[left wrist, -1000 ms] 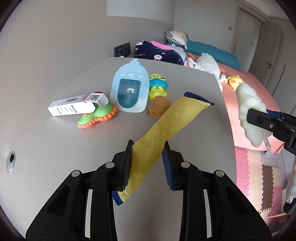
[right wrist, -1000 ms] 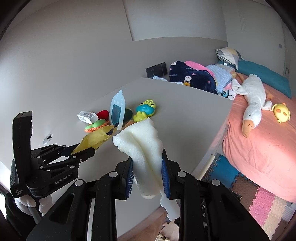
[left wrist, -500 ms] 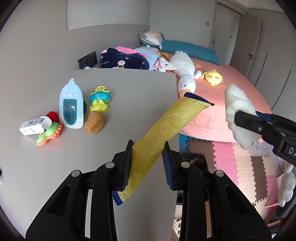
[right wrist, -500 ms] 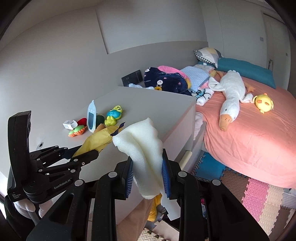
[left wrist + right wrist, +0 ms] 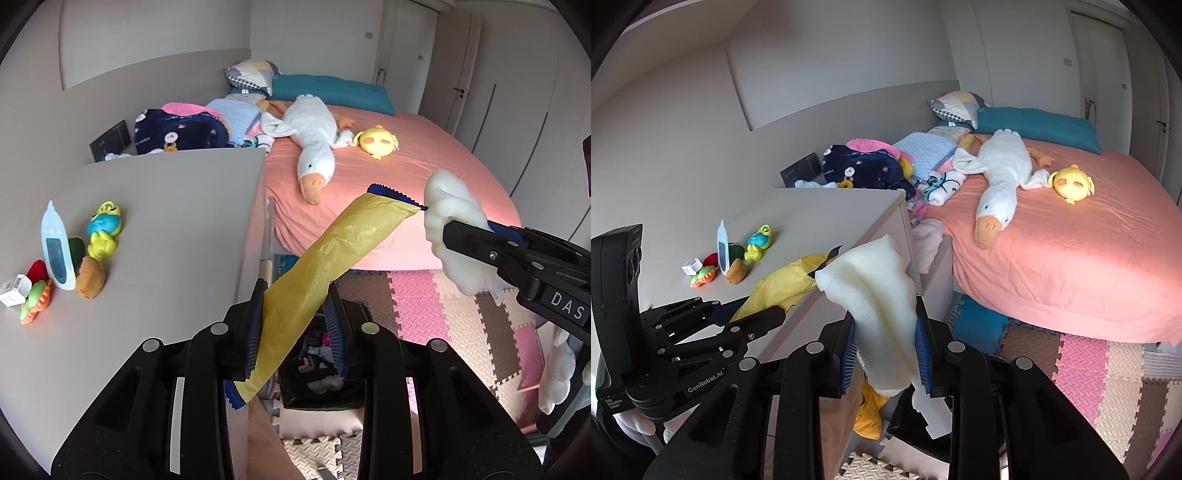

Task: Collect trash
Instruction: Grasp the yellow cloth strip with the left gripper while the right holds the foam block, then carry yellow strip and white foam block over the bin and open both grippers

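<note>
My left gripper (image 5: 293, 328) is shut on a long yellow wrapper (image 5: 332, 254) with blue serrated ends, held past the grey table's edge. The wrapper also shows in the right wrist view (image 5: 783, 284). My right gripper (image 5: 884, 349) is shut on a white foam piece (image 5: 879, 295), seen in the left wrist view (image 5: 450, 229) at the right, beside the wrapper's far end. Below my left gripper a dark bin (image 5: 314, 373) with stuff inside stands on the floor beside the table.
The grey table (image 5: 166, 229) holds toys, a pale blue device (image 5: 55, 247) and a small white box (image 5: 13, 291). A bed with a pink sheet (image 5: 1071, 240) carries a white goose plush (image 5: 1001, 184). Foam mats (image 5: 461, 314) cover the floor.
Both grippers have swung right, off the table toward its edge and the floor by the bed, each still holding its item. The bin has come into view under my left gripper.
</note>
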`<state>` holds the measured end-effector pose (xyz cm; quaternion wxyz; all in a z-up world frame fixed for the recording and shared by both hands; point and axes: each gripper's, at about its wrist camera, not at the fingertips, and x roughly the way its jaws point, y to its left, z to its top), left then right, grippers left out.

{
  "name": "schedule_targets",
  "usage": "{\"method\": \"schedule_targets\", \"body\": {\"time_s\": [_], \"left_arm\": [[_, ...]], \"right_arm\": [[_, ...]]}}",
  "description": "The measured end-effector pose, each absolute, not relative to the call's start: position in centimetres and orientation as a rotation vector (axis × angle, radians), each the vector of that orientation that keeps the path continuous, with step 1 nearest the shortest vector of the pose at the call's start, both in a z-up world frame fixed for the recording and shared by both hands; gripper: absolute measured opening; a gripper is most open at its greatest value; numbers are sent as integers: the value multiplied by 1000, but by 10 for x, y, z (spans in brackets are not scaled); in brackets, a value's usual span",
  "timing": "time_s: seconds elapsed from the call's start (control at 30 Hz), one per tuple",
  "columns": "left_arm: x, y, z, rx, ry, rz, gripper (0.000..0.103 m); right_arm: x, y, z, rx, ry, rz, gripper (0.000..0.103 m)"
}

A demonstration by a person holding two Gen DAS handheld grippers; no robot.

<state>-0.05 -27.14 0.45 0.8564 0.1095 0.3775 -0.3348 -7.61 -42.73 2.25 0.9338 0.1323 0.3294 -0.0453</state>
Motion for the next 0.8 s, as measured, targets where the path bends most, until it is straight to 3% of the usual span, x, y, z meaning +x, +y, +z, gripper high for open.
{"method": "schedule_targets", "body": {"time_s": [0.7, 0.73, 0.77, 0.8], "left_arm": [[-9, -347, -32, 222, 892, -828, 30], [-8, -349, -34, 211, 892, -832, 33], [-8, -350, -36, 202, 888, -832, 38], [-7, -351, -36, 203, 881, -813, 63]], "right_arm": [[-86, -512, -4, 349, 734, -319, 31], [-84, -517, -6, 357, 741, -330, 35], [-82, -522, -6, 369, 742, -340, 46], [-79, -526, -5, 375, 739, -362, 51]]}}
